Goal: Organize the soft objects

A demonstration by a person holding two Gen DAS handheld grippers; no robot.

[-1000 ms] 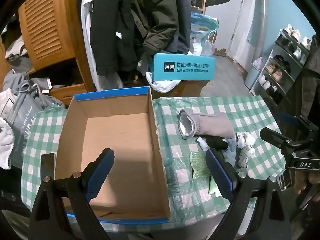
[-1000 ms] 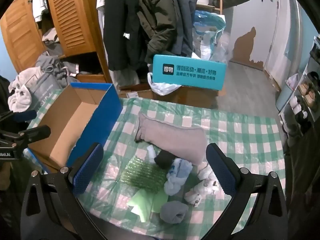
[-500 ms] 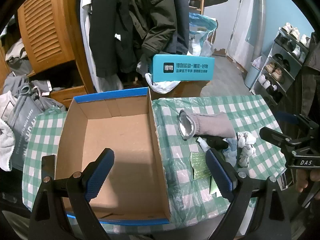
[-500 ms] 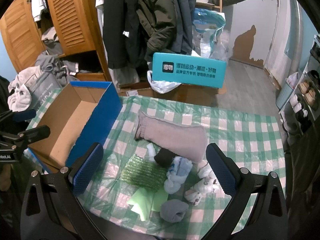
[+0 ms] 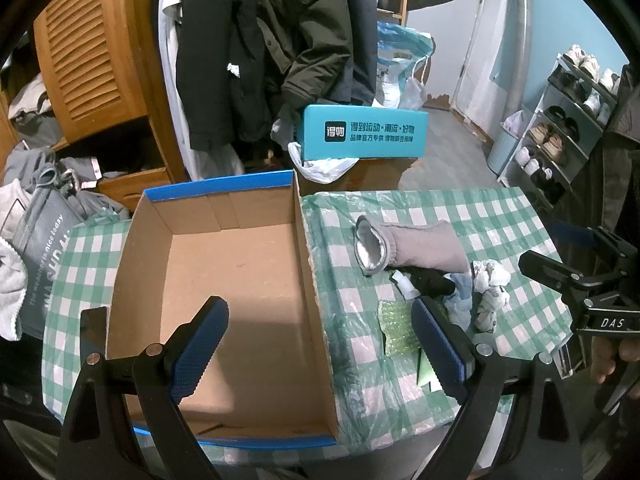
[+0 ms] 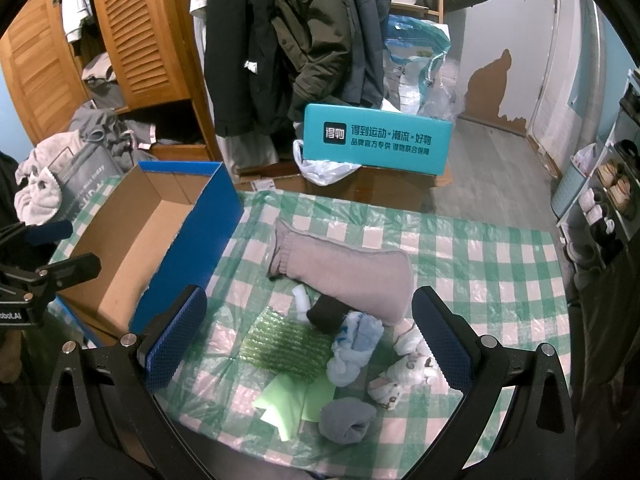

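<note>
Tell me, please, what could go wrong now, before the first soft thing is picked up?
The soft things lie in one tight heap: closing the right tool on the light blue sock may drag the black sock along. The rolled grey sock sits near the table's front edge and could get pushed off. The cardboard box looks light; a bump may shift it.

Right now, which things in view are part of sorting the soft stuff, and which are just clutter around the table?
For the job:
cardboard box, holding nothing
long grey sock
black sock
light blue socks
white patterned socks
rolled grey sock

Just lying about:
teal box
hanging coats
shoe rack
</note>
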